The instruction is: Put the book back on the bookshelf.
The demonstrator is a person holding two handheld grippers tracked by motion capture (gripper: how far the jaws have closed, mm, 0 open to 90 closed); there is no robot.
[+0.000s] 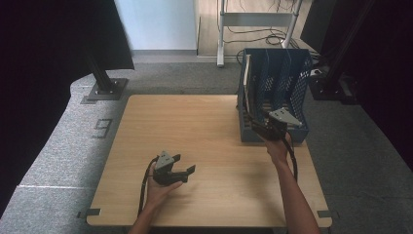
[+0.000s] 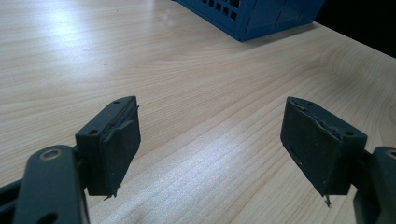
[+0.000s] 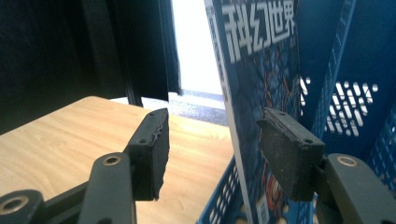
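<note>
A blue slotted file rack point(image 1: 297, 87) stands at the table's far right; its mesh wall is close in the right gripper view point(image 3: 355, 93). A magazine point(image 3: 261, 60) with a blue cover and white characters stands upright in the rack's left slot, its pale edge seen from above point(image 1: 247, 83). My right gripper point(image 3: 212, 149) is at the rack's near left corner point(image 1: 253, 119), open. The magazine's near edge sits between its jaws, and the left pad point(image 3: 154, 149) stays clear of it. My left gripper point(image 1: 185, 163) rests low over the table's front middle, open with nothing between its jaws point(image 2: 210, 144).
The wooden table point(image 1: 204, 126) is bare between the two hands. A corner of the rack point(image 2: 252, 16) lies far ahead of the left gripper. Black stands point(image 1: 104, 83) and cables sit on the grey floor beyond the table.
</note>
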